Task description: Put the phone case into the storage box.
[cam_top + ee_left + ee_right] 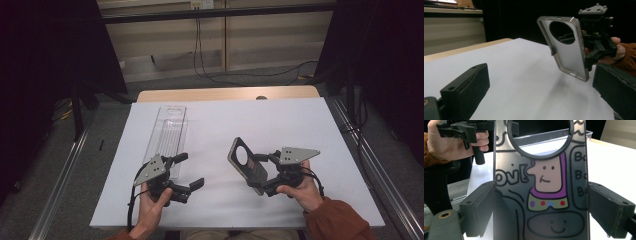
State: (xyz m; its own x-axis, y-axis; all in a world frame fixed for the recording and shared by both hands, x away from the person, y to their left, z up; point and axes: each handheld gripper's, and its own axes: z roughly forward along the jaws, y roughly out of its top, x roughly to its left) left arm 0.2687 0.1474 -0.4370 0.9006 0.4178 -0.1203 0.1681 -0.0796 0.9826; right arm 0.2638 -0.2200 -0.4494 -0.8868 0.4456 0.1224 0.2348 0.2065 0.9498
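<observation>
Right gripper (261, 176) pinches a grey translucent phone case with a round camera opening (246, 163), tilted above the white table (290, 125). Left gripper (188, 172), jaws spread, holds nothing beside a clear plastic tray (169, 131).

A: What colour is the phone case (541, 185)?
B: Smoky translucent grey, with a black ring around its round opening at 12 o'clock. Black doodle outlines and lettering run across it. A cartoon figure has a pale pink face, a purple hood and an olive-green collar with purple, red, blue and red dots.
A: And its other face?
B: Plain silver-grey in the left gripper view.
A: The grippers?
B: The left gripper (186, 171) and right gripper (262, 175) are both black, each topped by a grey plate.
A: The table (210, 125)?
B: White on top, with a light wood edge at 12 o'clock. The tray (169, 132) at 10 o'clock is clear. The sleeve (340, 222) is rust orange.
</observation>
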